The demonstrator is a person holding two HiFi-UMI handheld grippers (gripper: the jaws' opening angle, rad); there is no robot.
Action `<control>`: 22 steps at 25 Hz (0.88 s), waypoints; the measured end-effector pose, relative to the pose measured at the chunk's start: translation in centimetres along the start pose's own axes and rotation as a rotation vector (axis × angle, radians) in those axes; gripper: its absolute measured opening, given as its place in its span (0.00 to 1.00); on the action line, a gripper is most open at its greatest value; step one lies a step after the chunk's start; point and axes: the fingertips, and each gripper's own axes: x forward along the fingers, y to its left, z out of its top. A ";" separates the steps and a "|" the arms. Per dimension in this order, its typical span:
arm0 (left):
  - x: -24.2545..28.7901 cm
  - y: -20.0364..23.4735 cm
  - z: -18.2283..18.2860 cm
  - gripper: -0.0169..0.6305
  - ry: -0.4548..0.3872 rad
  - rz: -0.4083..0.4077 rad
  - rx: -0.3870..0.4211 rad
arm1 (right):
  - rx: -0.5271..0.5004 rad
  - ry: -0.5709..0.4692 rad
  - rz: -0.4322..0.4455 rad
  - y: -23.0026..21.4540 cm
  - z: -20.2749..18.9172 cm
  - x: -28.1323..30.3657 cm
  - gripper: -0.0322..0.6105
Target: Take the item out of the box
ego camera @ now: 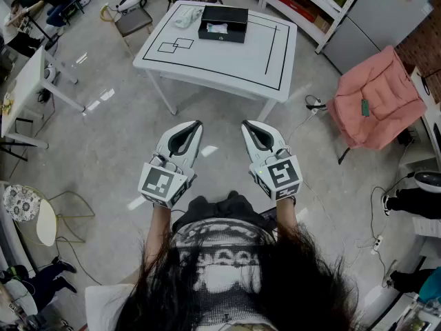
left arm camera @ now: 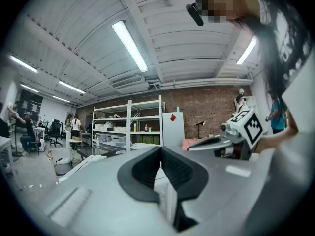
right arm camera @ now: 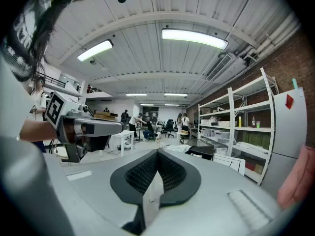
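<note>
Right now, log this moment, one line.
left gripper: shut, empty | right gripper: shut, empty | black box: open on white table, unreached

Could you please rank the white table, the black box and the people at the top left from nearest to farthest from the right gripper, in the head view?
1. The white table, straight ahead of the right gripper; its near edge comes closest.
2. The black box, at the table's far edge, slightly left.
3. The people, far off in the top-left corner.

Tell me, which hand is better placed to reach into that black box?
Neither clearly: left gripper and right gripper are shut, side by side, equally short of the black box on the table.
</note>
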 end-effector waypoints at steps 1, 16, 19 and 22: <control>0.2 0.0 0.0 0.03 0.001 0.001 0.002 | 0.001 0.000 0.000 -0.2 0.0 0.0 0.05; 5.0 0.4 -0.2 0.03 -0.025 0.036 0.049 | -0.010 -0.001 0.046 -4.7 -1.2 0.8 0.05; 6.0 0.5 -0.3 0.03 -0.027 0.056 0.064 | -0.010 -0.003 0.058 -5.9 -1.5 0.9 0.05; 6.8 0.5 -0.4 0.03 -0.016 0.082 0.080 | -0.008 0.000 0.077 -6.7 -2.0 0.9 0.05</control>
